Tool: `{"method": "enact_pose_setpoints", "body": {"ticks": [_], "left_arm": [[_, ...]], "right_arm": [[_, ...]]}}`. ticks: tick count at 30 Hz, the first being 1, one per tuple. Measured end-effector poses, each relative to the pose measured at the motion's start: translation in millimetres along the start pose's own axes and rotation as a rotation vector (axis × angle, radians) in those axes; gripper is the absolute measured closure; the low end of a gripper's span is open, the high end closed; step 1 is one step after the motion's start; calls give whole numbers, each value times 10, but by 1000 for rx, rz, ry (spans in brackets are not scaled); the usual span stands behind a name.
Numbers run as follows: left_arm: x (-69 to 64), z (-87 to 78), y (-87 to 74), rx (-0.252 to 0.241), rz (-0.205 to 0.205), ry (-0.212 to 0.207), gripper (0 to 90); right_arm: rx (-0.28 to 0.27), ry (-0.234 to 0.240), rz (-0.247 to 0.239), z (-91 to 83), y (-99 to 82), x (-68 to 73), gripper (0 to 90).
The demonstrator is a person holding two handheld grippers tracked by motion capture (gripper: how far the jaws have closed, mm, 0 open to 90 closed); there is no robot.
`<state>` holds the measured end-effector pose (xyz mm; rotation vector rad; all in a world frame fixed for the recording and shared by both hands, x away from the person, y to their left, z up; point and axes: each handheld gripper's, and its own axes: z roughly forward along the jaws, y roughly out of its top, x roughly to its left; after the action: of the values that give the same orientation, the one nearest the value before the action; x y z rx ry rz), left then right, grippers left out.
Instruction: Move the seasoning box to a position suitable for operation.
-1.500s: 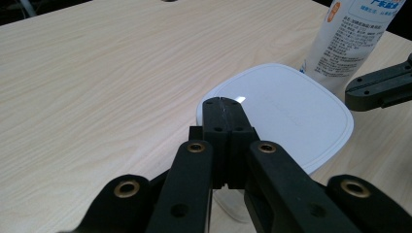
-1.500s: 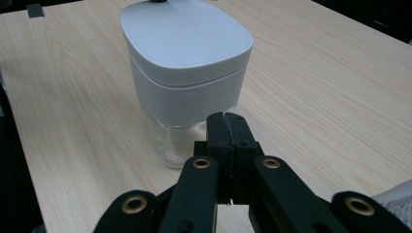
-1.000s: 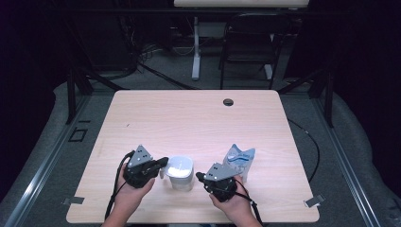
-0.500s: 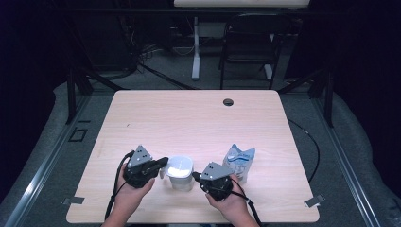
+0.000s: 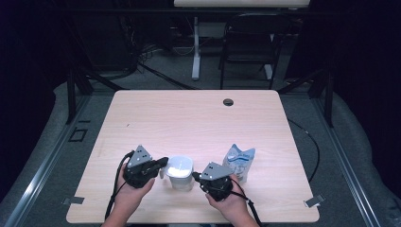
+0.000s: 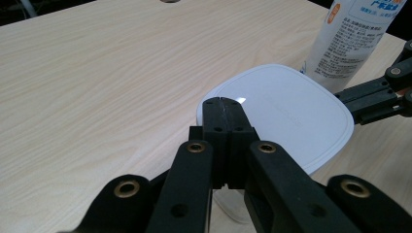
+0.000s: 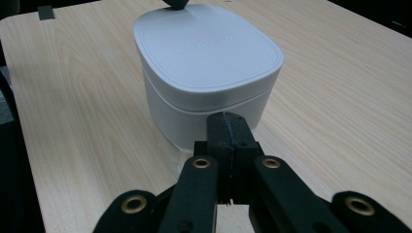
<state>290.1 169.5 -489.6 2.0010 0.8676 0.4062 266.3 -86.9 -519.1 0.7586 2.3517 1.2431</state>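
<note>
1. The right gripper [image 7: 227,116] had its two black fingers [image 7: 216,133] pressed together, empty.
2. Just beyond them stood a white lidded container [image 7: 206,68] on the wooden counter [image 7: 87,121], towards its near edge.

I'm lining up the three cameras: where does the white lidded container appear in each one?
High view: white lidded container, near table edge, between both claws.
Left gripper view: right of centre, past the closed jaws.
Right gripper view: upper centre.
Shared landmark: the table's round cable hole.
</note>
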Motion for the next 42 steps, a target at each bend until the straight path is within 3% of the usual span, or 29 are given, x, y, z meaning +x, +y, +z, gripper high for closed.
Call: {"method": "enact_pose_setpoints", "body": {"ticks": [42], "left_arm": [[8, -6, -8, 0, -5, 1, 900]], "right_arm": [[-15, 1, -10, -8, 52, 6, 900]]}}
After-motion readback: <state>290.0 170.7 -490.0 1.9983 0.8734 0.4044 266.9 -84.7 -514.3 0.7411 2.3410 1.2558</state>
